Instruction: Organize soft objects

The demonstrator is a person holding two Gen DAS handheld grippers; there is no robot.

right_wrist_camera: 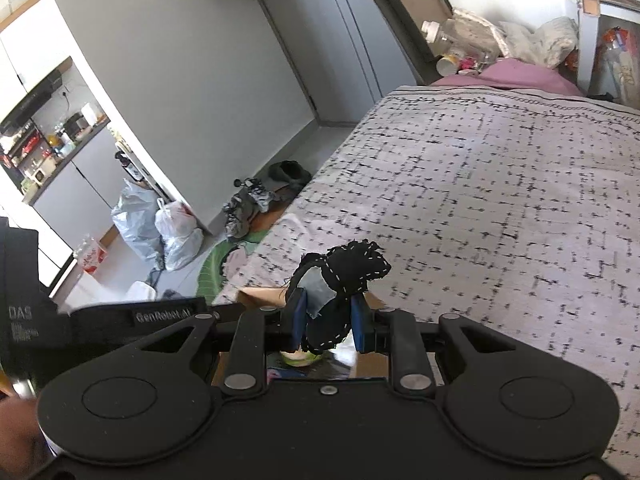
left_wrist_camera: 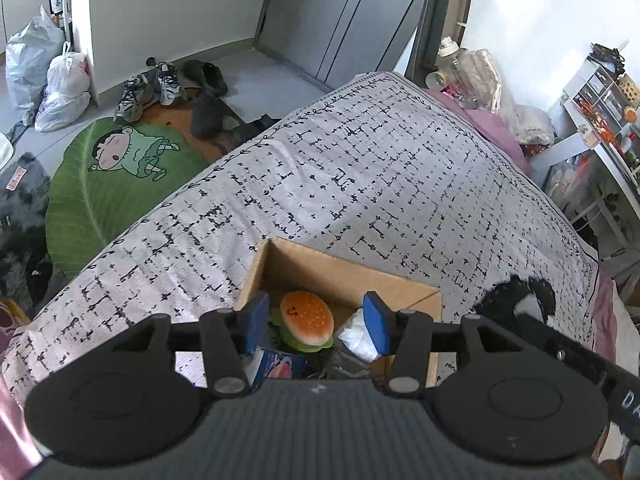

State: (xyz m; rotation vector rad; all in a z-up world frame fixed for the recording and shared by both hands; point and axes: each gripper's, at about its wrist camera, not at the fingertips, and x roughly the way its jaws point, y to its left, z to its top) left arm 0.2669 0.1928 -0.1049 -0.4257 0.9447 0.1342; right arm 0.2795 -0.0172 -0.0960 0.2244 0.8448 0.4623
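Left wrist view: left tongs (left_wrist_camera: 318, 322) hang partly open and empty over a cardboard box (left_wrist_camera: 340, 272) that sits on the bed (left_wrist_camera: 360, 168).
Box contents: burger plush (left_wrist_camera: 307, 317) between the 2 blue pads without touching either, a white wrapped bundle (left_wrist_camera: 357, 334) just beside the right-hand pad, a small printed carton (left_wrist_camera: 276, 366) lower down.
Other soft item: black felt toy (left_wrist_camera: 516, 294), seen at the right over the bed.
Right wrist view: right tongs (right_wrist_camera: 330, 322) are closed nearly all the way on the black felt toy (right_wrist_camera: 344, 280), which sticks up above the pads, over the near edge of the box (right_wrist_camera: 256, 294).
Handling: the toy looks light, limp and easily crushed; a gentle pinch on its thicker middle should hold, since thin stitched edges may slip out. The burger plush likely squashes; grip across its bun.
Writing: "GenRobot.AI" and "DAS" on the black housing (right_wrist_camera: 166, 314); carton print unreadable.
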